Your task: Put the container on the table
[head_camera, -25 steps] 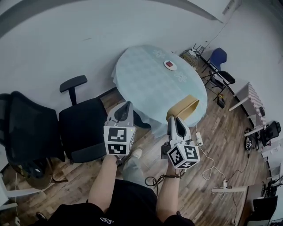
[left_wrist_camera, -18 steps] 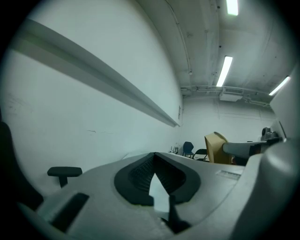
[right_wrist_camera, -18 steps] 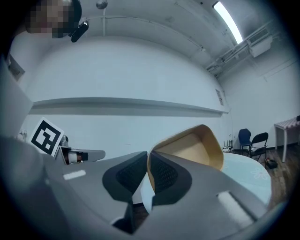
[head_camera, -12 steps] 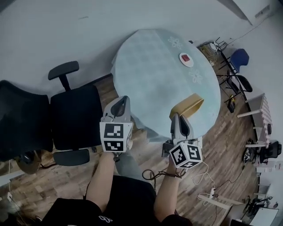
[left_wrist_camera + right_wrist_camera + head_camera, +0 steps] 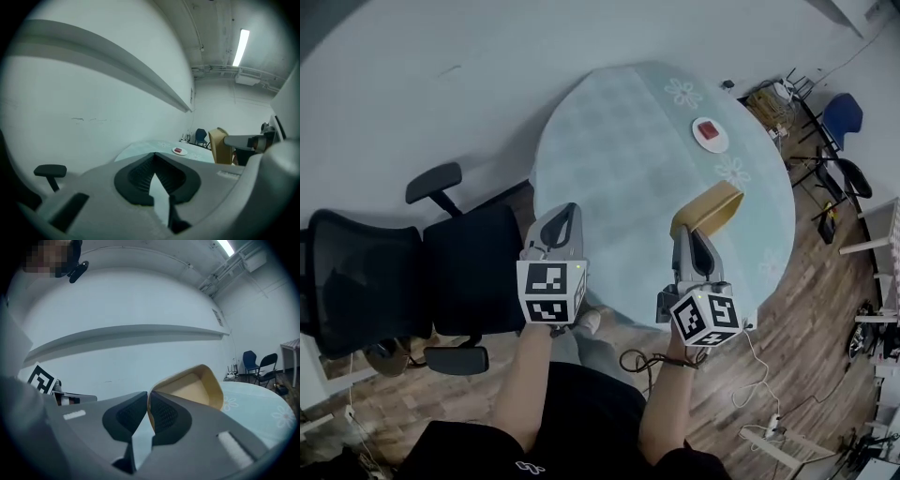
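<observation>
- One big round table [image 5: 619,178] with a pale patterned cloth fills the middle.
- Black office chair [image 5: 473,267] sits just left of it.
- Tan container [image 5: 710,206] is tipped on its side over the table's near right part.
- Right gripper [image 5: 687,232] is pinching the container's rim.
- Left gripper [image 5: 569,211] has its jaws together with nothing in them, by the table's near edge.
- Little white plate [image 5: 710,134] with something red on it sits farther back.

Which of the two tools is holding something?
The right tool: its jaws pinch the rim of the tan container. The left tool is shut, with nothing between its jaws.
</observation>
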